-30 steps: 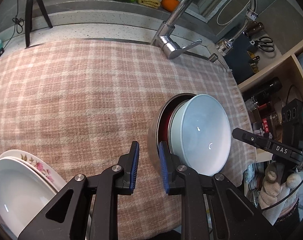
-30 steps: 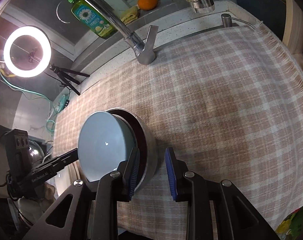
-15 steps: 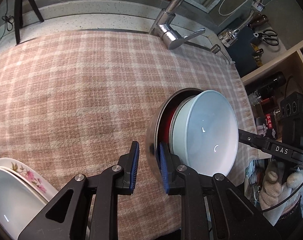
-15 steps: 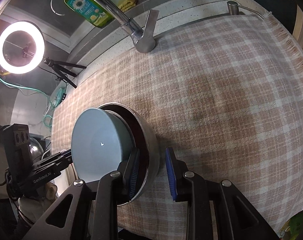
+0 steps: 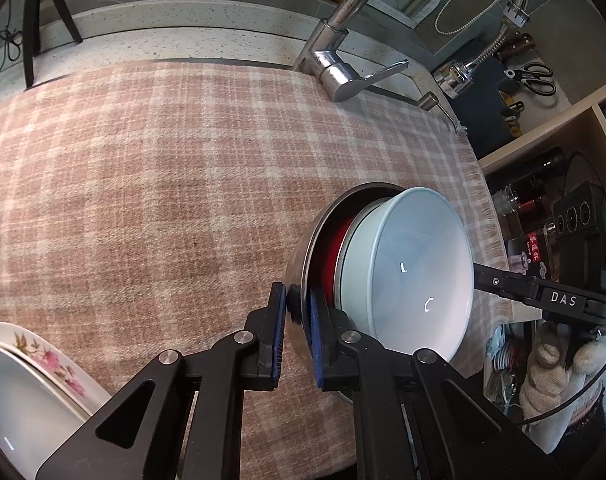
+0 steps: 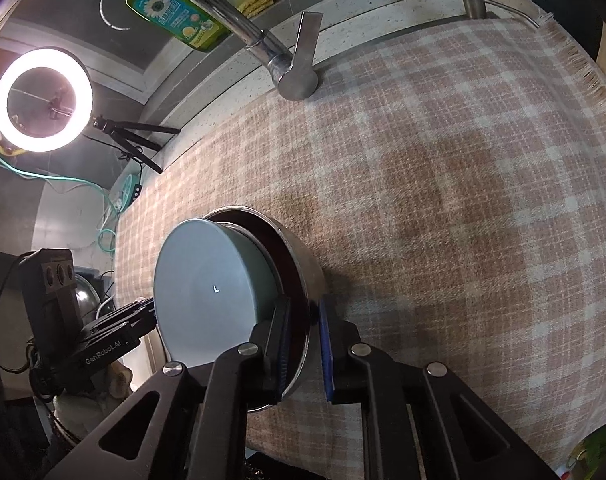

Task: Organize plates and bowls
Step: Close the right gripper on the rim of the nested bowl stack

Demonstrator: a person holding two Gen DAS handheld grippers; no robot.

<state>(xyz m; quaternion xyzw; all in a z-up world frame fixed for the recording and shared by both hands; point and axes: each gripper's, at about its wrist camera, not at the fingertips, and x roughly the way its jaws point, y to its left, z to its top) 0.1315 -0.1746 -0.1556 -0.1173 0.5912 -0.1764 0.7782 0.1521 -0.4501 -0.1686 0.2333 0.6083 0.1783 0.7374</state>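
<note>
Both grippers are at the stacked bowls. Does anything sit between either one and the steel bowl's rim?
No. The left gripper and the right gripper each straddle the steel bowl rim, one finger inside, one outside. Nothing visible intervenes; the pale blue bowl nests inside.

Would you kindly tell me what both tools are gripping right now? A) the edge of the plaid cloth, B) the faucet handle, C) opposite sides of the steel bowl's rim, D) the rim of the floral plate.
C: the left tool and the right tool each straddle the wall of the steel bowl, which holds the pale blue bowl.
</note>
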